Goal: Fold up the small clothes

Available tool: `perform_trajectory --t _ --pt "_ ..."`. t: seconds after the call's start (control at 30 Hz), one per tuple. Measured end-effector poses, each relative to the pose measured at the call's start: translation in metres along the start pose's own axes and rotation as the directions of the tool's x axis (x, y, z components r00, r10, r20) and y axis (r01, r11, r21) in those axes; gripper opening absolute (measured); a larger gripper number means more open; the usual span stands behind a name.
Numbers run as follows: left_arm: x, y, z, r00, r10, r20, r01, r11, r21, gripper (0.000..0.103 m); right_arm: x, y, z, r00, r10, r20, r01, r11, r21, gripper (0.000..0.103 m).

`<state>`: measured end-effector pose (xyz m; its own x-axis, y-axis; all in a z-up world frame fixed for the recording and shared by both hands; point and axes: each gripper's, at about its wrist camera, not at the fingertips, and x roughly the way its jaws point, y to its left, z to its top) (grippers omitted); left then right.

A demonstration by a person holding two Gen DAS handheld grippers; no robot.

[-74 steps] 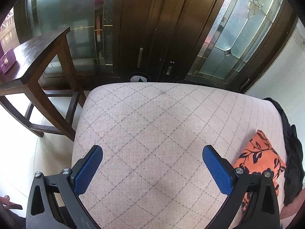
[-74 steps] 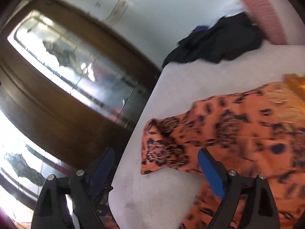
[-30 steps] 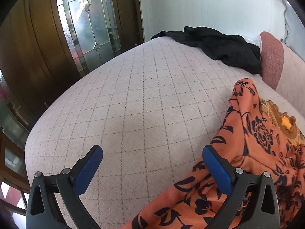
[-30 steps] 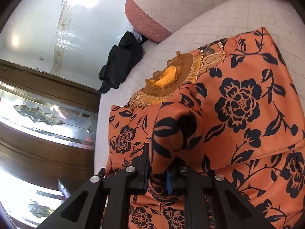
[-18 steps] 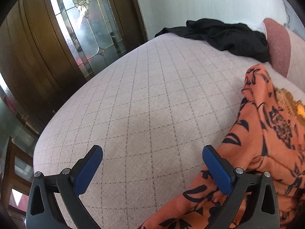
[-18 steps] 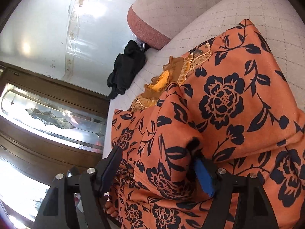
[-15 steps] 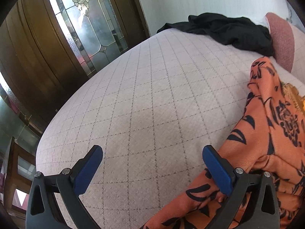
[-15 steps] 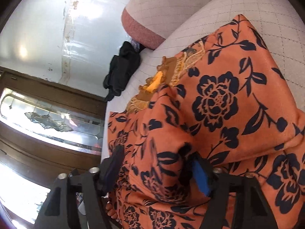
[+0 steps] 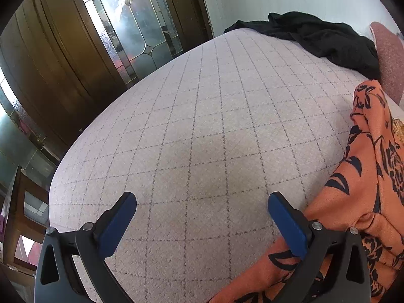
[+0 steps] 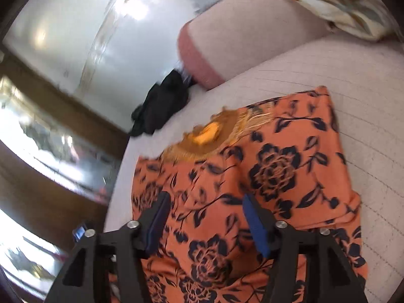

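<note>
While both tongs hang over the cushion, neither holds anything. Left tongs (image 9: 202, 217) are spread wide, blue pads (image 9: 118, 224) far apart, only bare quilted fabric between them. Right pad of the left tongs sits just beside the edge of the orange floral garment (image 9: 366, 189), possibly brushing it — cannot tell for sure. Right tongs (image 10: 205, 217) are parted to a moderate gap, jaws straddling a raised fold of the orange floral garment (image 10: 277, 171) without pinching it; cloth shows between the pads, contact unclear because the right wrist view is motion-blurred.

Garment location: lying on the pale pink quilted cushion (image 9: 214, 126), toward its right side in the left wrist view, bunched and rumpled there with a ridge standing up. In the right wrist view it spreads flatter, black rose print facing up, a mustard-yellow fringed neckline (image 10: 209, 133) at its far end, right edge folded over.

Other stuff — a black garment (image 9: 328, 40) heaped at the far end of the cushion, touching a pink bolster (image 10: 199, 55). A patterned pillow (image 10: 341, 7) sits top right in the right wrist view. Dark wooden door with leaded glass panels (image 9: 131, 25) stands beyond the cushion's left edge, white wall behind. Wooden furniture piece (image 9: 12, 214) at far left, low.
</note>
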<state>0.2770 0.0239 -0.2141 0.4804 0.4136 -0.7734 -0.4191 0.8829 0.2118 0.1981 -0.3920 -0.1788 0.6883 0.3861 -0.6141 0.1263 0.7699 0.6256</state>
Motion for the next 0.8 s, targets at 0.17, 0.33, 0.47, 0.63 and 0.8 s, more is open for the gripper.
perform_trajectory --t 0.17,0.33,0.47,0.63,0.8 --pt "-0.019 0.005 0.005 0.997 -0.028 0.074 0.030 0.999 -0.029 0.103 0.019 0.036 -0.020 0.995 -0.047 -0.087 0.032 0.987 -0.159 0.066" --pt "-0.020 0.003 0.004 0.996 -0.055 0.064 0.057 0.998 -0.027 0.103 0.047 0.063 -0.056 0.979 -0.145 -0.143 0.095 0.946 -0.310 0.068" --pt "-0.018 0.004 0.004 0.997 -0.062 0.056 0.064 0.998 -0.029 0.103 0.070 0.082 -0.082 0.961 -0.234 -0.150 0.149 0.888 -0.434 0.068" --pt "-0.018 0.006 0.005 0.996 -0.077 0.049 0.078 0.996 -0.037 0.103 0.084 0.071 -0.087 0.902 -0.432 -0.024 0.360 0.781 -0.510 0.021" --pt "-0.019 0.009 0.007 0.995 -0.077 0.057 0.079 0.996 -0.043 0.103 0.035 0.045 -0.052 0.929 -0.364 0.061 0.364 0.875 -0.320 0.007"
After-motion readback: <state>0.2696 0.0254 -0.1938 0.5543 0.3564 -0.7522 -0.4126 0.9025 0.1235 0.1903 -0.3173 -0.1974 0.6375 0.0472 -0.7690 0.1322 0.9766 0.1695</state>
